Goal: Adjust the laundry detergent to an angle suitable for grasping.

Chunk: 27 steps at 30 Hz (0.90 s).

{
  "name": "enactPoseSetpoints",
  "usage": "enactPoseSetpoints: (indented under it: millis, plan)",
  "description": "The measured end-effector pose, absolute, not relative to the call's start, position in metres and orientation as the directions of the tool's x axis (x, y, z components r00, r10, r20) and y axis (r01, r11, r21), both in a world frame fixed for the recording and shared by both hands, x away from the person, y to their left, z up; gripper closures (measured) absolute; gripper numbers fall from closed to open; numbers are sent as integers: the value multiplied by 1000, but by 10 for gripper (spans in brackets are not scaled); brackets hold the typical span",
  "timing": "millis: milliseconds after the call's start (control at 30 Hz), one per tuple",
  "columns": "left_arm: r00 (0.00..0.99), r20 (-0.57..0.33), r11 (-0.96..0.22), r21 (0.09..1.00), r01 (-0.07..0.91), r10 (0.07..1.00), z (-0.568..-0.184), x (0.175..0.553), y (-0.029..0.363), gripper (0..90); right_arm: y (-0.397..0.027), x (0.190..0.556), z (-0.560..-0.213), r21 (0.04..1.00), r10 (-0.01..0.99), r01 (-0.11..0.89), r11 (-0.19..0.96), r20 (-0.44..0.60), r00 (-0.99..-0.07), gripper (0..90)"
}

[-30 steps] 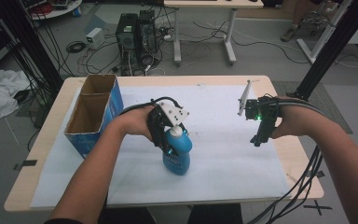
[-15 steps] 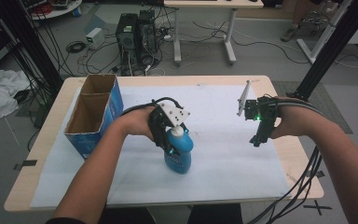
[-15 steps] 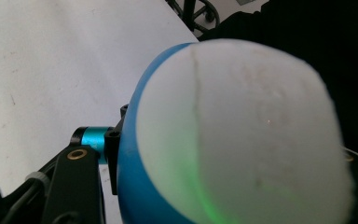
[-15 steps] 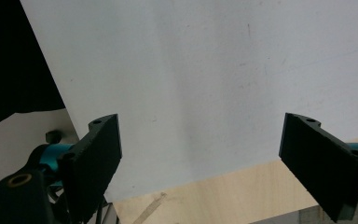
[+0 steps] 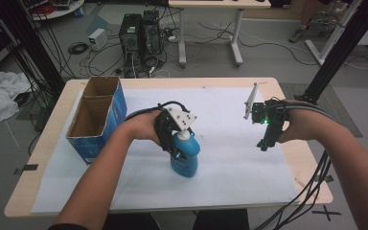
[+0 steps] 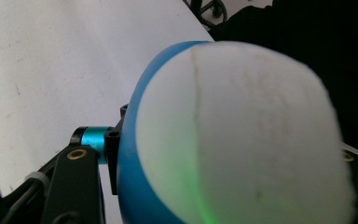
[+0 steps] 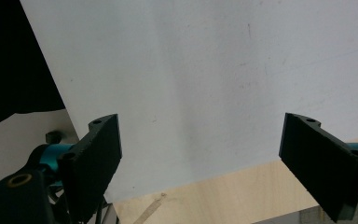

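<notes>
Bare white sheet point(image 5: 230, 143) between blue bottle point(image 5: 184, 160) and right tongs point(image 5: 264, 143) — cardboard box point(image 5: 98, 120) at left edge.

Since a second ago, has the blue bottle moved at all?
No. The blue bottle stays put, just as far from the cardboard box on the white sheet.

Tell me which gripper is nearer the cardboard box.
Left. The left gripper, clamped on the blue bottle, is just right of the cardboard box; the right gripper is far across.

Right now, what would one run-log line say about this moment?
left gripper: shut on bottle, upright on sheet | right gripper: open, nothing between jaws, above sheet | box: at table's left
</notes>
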<state>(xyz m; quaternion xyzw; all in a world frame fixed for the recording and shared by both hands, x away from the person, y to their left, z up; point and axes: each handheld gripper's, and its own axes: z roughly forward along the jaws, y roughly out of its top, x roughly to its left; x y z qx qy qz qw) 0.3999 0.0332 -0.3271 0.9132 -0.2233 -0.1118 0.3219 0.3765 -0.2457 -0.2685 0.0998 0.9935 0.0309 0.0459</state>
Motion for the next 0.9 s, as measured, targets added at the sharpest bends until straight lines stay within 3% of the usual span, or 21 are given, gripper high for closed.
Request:
enactPoseSetpoints:
  millis: [600, 900]
  plan:
    - [883, -64, -668, 679, -303, -465, -327, 399, 36, 371, -245, 377, -270, 70, 206, 201, 977, -80, -975, 122]
    - [900, -57, -672, 686, -279, -432, -327, 400, 38, 289, -244, 377, -271, 67, 203, 198, 978, -80, -976, 122]
